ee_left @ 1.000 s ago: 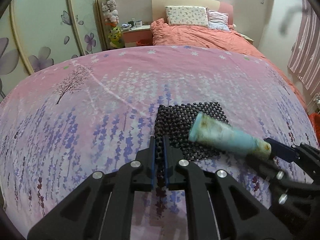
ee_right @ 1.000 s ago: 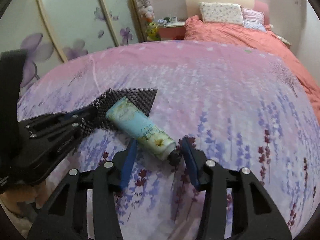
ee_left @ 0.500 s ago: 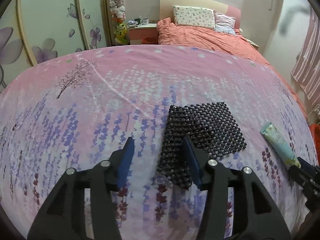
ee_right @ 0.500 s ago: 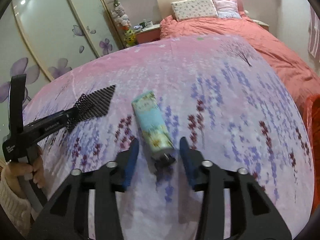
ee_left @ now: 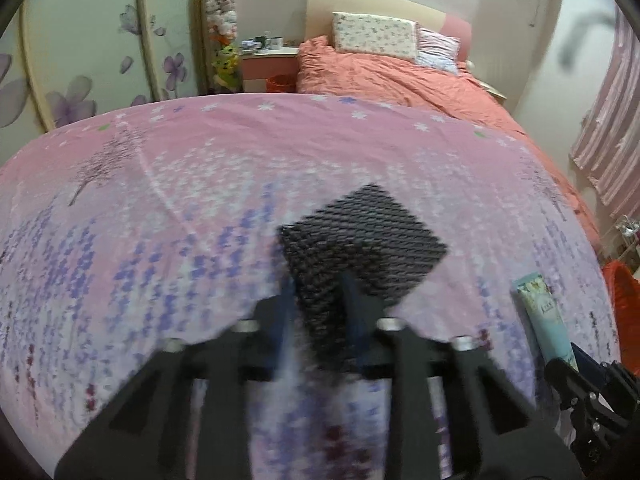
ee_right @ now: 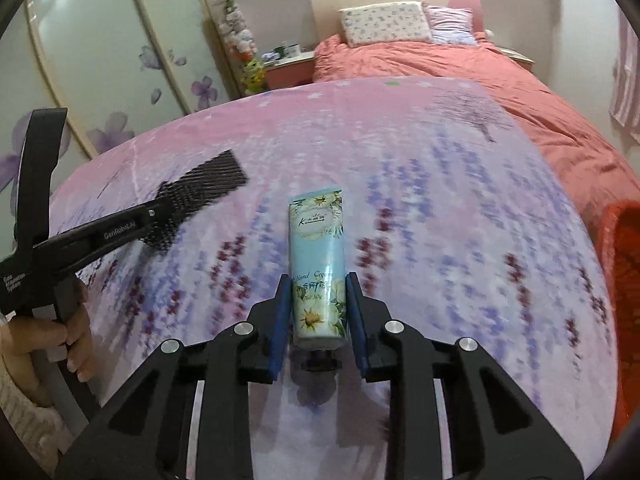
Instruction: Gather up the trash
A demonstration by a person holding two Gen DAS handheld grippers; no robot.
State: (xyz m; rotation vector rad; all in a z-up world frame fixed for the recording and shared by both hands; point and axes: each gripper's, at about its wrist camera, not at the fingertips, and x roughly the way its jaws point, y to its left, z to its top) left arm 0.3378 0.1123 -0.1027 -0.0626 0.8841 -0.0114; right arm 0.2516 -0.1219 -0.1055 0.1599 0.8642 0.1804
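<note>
Change since a second ago: tube carried off the mat by the right tongs and swung toward 3 o'clock; left tongs spread wide half a second back, then narrowed again on the mat.

Left wrist view, left gripper (ee_left: 318, 304): blurred by motion; blue fingers set a little apart with a corner of the black mesh mat (ee_left: 364, 240) between them, apparently pinching it, though contact too smeared to confirm.
Left wrist view, mat: lay mostly flat on the pink floral bedspread (ee_left: 160, 200), reaching toward 1 o'clock from the fingertips.
Left wrist view, hand cream tube (ee_left: 544, 320): seen at 4 o'clock, pointing up and away, its lower end held in the right gripper (ee_left: 576, 360).
Left wrist view, orange bin (ee_left: 624, 304): showed at 3 o'clock past the bedspread's edge, just beyond the tube.

Right wrist view, right gripper (ee_right: 318, 312): blue pads pressed on both sides of the hand cream tube (ee_right: 318, 248), cap end nearest the camera, crimped end toward 12 o'clock, lifted clear of the spread.
Right wrist view, left gripper (ee_right: 160, 216): entered from 9 o'clock, tip laid over the mesh mat (ee_right: 204, 188); finger gap hidden side-on.
Right wrist view, orange bin (ee_right: 620, 248): at 3 o'clock, only its rim in view.

Progress: tube picked up, not yet dropped in; mat apparently gripped, not yet lifted away; judged roughly halfway.
Only in left view: gap between left fingers, mat's whole outline.
Only in right view: tube label, firm grip on it, person's hand (ee_right: 76, 332) on the left handle.
</note>
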